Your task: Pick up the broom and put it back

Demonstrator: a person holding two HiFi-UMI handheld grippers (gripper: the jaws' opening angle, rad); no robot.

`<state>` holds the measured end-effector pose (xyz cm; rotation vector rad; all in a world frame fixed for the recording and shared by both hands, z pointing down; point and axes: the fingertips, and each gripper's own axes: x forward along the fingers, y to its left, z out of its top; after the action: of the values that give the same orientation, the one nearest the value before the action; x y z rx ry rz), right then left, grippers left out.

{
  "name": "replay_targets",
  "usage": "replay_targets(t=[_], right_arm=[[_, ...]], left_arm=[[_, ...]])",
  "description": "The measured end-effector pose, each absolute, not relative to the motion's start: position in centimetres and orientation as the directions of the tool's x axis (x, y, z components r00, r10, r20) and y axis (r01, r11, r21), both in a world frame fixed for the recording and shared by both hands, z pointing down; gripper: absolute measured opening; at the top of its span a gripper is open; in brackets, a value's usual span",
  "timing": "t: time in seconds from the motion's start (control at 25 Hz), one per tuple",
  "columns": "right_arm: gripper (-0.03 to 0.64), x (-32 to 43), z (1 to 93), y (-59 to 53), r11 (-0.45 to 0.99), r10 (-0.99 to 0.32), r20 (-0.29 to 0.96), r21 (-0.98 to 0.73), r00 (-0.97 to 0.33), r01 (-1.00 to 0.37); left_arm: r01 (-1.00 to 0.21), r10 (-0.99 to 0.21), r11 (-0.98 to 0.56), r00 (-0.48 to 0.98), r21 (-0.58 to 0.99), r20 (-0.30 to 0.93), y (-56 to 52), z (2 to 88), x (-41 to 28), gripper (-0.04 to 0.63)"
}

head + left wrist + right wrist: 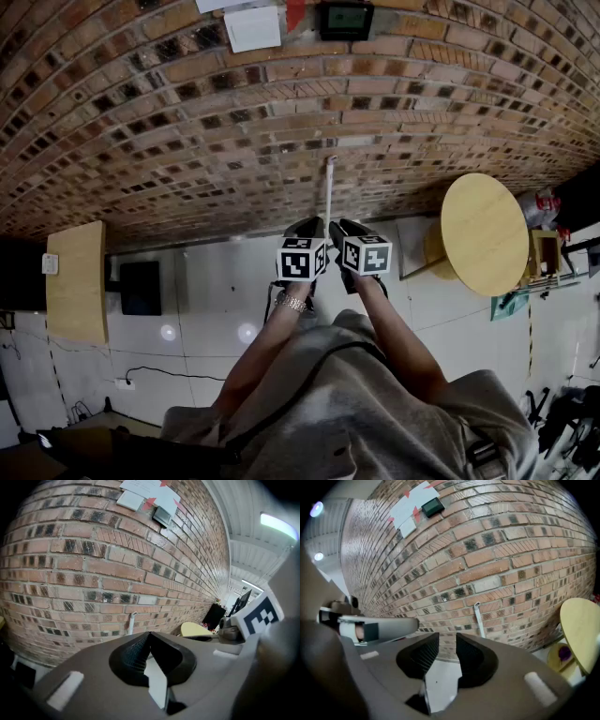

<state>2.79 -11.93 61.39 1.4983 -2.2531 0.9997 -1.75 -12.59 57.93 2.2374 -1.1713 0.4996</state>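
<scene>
The broom's thin white handle (330,187) leans upright against the brick wall, straight ahead of both grippers. It also shows in the left gripper view as a pale handle (132,622) and in the right gripper view as the handle (478,620). Its lower end is hidden behind the grippers. My left gripper (304,231) (149,636) has its tips together, shut on nothing. Beside it, my right gripper (347,232) (447,640) stands open with only floor showing in the gap. Both are short of the handle and apart from it.
A round yellow table (483,234) stands at the right by the wall, with cluttered gear beyond it. A wooden cabinet (75,281) and a black box (141,288) sit at the left. Papers and a dark device (345,19) hang high on the wall. A cable (159,375) lies on the floor.
</scene>
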Motion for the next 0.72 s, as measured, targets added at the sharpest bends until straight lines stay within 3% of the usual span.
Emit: replay_targets(t=[0.4,0.72], right_arm=[[0.17,6.8,74.3,-29.3,0.226,-0.574,0.759,-0.212,-0.306,-0.951],[0.158,5.6,79.7,-37.5,0.275,-0.529,0.806,-0.131,-0.264,-0.952]], left_arm=[[-0.861,-0.638,-0.375,0.508,0.343,0.579,-15.9,58.6,-3.6,-0.021],[-0.917,-0.655,-0.244,0.396,0.316,0.643,-15.7,60.5,-7.8,-0.021]])
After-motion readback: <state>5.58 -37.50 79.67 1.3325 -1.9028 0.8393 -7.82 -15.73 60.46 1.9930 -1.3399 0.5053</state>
